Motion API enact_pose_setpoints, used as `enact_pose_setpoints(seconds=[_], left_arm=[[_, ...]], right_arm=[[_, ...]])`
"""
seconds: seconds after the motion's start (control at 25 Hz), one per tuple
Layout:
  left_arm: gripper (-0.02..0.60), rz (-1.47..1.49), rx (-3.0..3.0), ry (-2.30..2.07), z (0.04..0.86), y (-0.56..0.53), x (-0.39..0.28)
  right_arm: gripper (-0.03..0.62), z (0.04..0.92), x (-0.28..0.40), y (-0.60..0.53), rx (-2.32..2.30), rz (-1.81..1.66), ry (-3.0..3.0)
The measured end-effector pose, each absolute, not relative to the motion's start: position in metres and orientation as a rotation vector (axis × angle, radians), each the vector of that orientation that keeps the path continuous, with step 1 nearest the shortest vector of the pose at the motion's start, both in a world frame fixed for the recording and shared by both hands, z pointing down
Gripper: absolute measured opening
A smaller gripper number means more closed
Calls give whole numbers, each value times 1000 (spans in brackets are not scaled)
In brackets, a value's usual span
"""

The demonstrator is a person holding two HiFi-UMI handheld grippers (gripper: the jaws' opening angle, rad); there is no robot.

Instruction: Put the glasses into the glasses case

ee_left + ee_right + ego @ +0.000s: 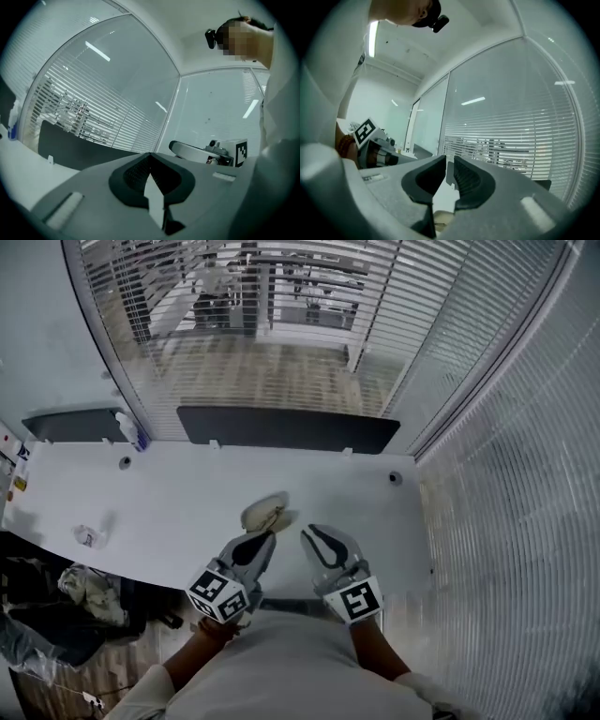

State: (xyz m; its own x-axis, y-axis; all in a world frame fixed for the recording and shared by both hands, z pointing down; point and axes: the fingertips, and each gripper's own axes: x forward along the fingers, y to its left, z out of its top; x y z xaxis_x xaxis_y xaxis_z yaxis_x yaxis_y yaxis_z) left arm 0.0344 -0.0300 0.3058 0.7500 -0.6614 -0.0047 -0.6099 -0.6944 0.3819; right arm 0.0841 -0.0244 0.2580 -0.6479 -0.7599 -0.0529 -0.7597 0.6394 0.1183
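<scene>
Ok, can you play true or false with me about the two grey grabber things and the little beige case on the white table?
1. The beige oval glasses case lies on the white table. True.
2. The right gripper is holding the case. False: its jaws stand slightly apart with nothing between them, and the case lies on the table.
3. The left gripper has its jaws together at the tips, with nothing in them. True.
4. A brick wall stands behind the table. False: it is a glass wall with white slatted blinds.
</scene>
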Motion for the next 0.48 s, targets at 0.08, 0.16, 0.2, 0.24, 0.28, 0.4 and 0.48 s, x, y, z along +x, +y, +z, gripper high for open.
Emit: enact_pose_setpoints(seconds=[0.08, 0.16, 0.2, 0.24, 0.28, 0.4, 0.48], left_arm=[[3, -218, 2612, -955, 295, -20, 40], [3, -224, 2626, -934, 291, -13, 45], [3, -223, 2632, -924, 290, -10, 47], [3, -222, 2639, -916, 289, -7, 49], [3, -220, 2648, -909, 288, -4, 50], [3, -223, 2678, -889, 279, 2, 53], [3, -226, 2693, -891, 269, 5, 55]], right_arm=[[49, 253, 91, -13, 1338, -137, -2866], [48, 256, 97, -4, 1336, -62, -2879], [46, 255, 98, 0, 1340, -27, -2889], [46, 254, 98, 3, 1343, -6, -2898], [46, 252, 97, 6, 1343, 1, -2904], [38, 249, 96, 13, 1342, 0, -2925], [22, 247, 98, 15, 1338, -6, -2939]])
